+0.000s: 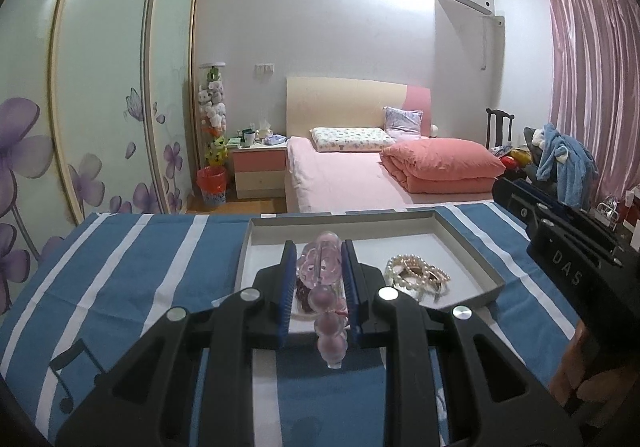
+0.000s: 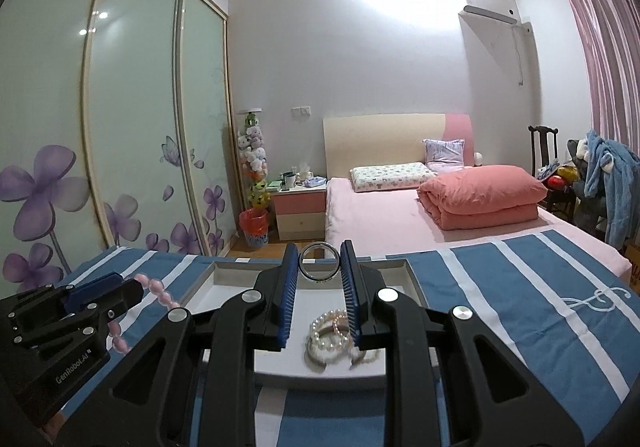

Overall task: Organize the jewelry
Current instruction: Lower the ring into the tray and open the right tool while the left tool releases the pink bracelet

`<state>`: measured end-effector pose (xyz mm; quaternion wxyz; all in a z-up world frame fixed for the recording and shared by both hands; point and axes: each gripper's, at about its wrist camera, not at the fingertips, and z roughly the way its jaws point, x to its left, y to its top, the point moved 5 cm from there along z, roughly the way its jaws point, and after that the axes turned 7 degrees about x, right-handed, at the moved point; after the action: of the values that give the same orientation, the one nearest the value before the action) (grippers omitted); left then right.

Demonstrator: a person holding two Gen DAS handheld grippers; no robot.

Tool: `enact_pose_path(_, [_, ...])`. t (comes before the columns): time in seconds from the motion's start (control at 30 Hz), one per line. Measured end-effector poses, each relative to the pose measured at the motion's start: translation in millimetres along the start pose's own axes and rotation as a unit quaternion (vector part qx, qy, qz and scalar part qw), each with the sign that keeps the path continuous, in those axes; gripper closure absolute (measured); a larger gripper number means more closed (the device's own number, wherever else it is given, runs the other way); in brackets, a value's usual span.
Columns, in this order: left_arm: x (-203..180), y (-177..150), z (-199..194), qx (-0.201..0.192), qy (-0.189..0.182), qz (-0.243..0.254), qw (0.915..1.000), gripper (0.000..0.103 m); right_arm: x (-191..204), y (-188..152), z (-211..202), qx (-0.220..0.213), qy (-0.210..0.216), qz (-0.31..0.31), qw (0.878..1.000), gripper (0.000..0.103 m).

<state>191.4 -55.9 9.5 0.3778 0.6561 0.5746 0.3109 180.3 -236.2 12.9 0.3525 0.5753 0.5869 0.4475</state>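
My left gripper point(image 1: 319, 267) pinches a pink bead bracelet point(image 1: 322, 267) between its blue pads, beads dangling toward me, above the near left part of the grey tray point(image 1: 472, 247). My right gripper point(image 2: 320, 267) clamps a metal ring point(image 2: 319, 262) upright at its fingertips, over the same tray. A pearl bracelet point(image 2: 330, 335) lies on the tray floor, on the striped blue cloth point(image 2: 500, 287).

Pink bead bracelet point(image 1: 325, 287) and silver ring point(image 2: 319, 262) lifted; pearl bracelets point(image 1: 416, 273) in tray point(image 1: 472, 247).
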Motion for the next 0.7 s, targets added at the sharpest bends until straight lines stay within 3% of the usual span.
enact_pose_path(0.43, [5.3,25.0,70.1,0.029,-0.007,-0.011,0.9995,0.080,-12.5,-4.5,73.6,0.064,0.012,0.031,0.997,0.081])
enact_pose_path(0.7, [8.1,19.9,108.0,0.059,-0.011,-0.021,0.9980,0.080,-17.4,-16.8,101.5,0.098,0.008,0.041,0.994,0.080])
